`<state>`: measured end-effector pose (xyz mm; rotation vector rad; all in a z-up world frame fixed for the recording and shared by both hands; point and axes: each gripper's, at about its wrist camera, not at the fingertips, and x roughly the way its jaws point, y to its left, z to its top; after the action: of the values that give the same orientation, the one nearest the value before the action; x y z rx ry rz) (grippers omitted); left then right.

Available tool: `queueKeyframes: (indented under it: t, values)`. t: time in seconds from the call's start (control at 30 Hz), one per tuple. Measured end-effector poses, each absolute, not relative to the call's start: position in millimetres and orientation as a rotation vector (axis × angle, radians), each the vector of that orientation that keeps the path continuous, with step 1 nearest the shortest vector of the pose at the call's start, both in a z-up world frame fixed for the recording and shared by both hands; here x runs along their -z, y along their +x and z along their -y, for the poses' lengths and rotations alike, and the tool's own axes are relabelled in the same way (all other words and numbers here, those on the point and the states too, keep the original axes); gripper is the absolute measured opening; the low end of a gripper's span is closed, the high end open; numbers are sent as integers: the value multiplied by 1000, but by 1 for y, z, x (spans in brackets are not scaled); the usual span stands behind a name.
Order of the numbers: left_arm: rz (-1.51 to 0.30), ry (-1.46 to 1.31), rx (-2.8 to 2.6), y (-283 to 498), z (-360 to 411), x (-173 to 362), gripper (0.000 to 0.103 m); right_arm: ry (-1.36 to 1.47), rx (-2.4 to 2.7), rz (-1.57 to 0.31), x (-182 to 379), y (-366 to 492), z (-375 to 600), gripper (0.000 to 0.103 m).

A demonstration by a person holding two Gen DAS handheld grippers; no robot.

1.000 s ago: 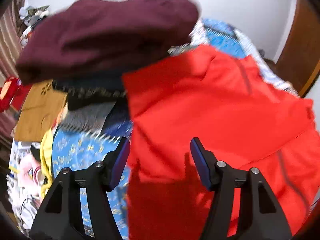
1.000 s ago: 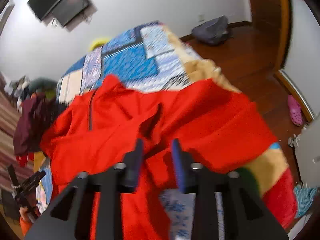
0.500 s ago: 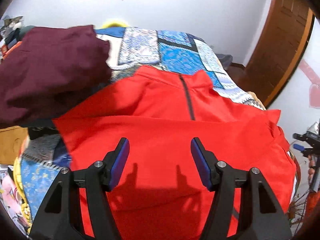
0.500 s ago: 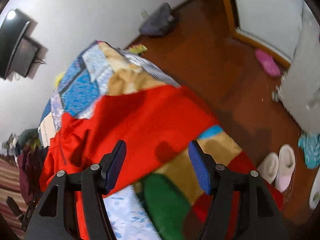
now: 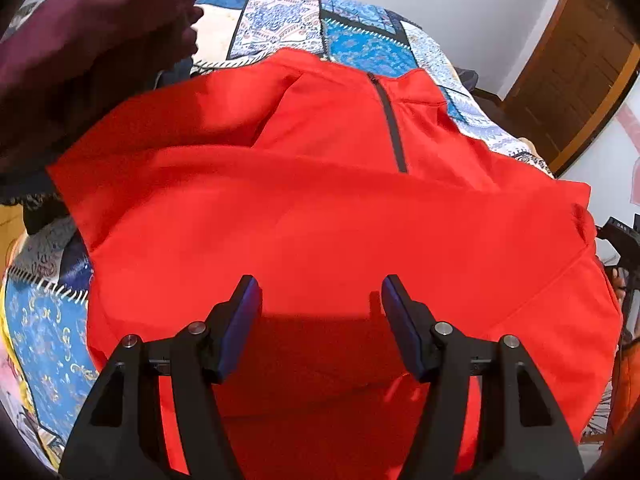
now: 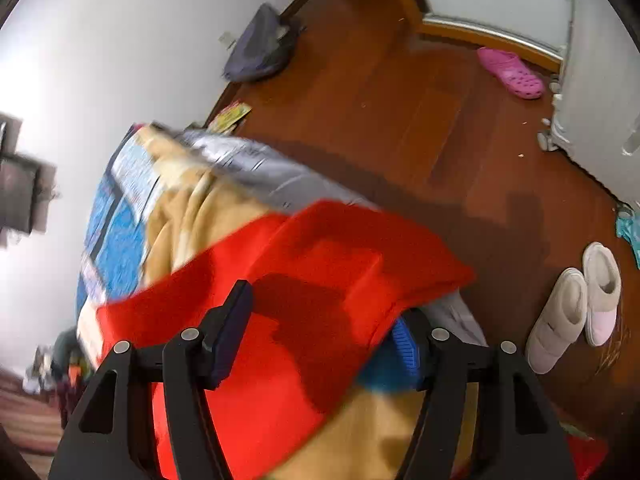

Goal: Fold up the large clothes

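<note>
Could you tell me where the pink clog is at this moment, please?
The pink clog shows only in the right wrist view, upper right, lying on the wooden floor beside the door sill, well away from the white slippers nearer the bed.

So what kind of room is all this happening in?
Most likely a home bedroom. A red jacket lies spread on a bed with a patchwork quilt, white slippers and a pink clog sit on the wooden floor, and there is a wooden door.
</note>
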<state>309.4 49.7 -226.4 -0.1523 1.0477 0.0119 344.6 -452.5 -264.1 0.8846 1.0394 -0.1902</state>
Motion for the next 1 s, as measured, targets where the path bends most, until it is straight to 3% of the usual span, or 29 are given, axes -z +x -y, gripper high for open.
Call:
queueKeyframes:
  t: [0.07, 0.13, 0.23, 0.4, 0.7, 0.83, 1.0]
  values:
    - [-1051, -159, -18, 309, -52, 230, 63, 898, 217, -1032, 269, 348, 456, 57]
    - [-1056, -166, -27, 308, -53, 234, 63, 910, 237, -1032, 273, 348, 458, 32]
    - [-1060, -160, -38, 307, -51, 244, 63, 883, 247, -997, 264, 343, 457, 8]
    - [-1058, -100, -44, 307, -45, 244, 63, 732, 263, -886, 216, 330, 449, 7]
    - [-1043, -119, -52, 300, -48, 241, 63, 493, 24, -604, 75, 307, 389, 7]
    - [-1024, -126, -38, 294, -46, 233, 63, 445, -132, -574, 47, 306, 339, 7]
    - [-982, -109, -3, 280, -40, 217, 63, 363, -302, -615, 49, 308, 275, 7]
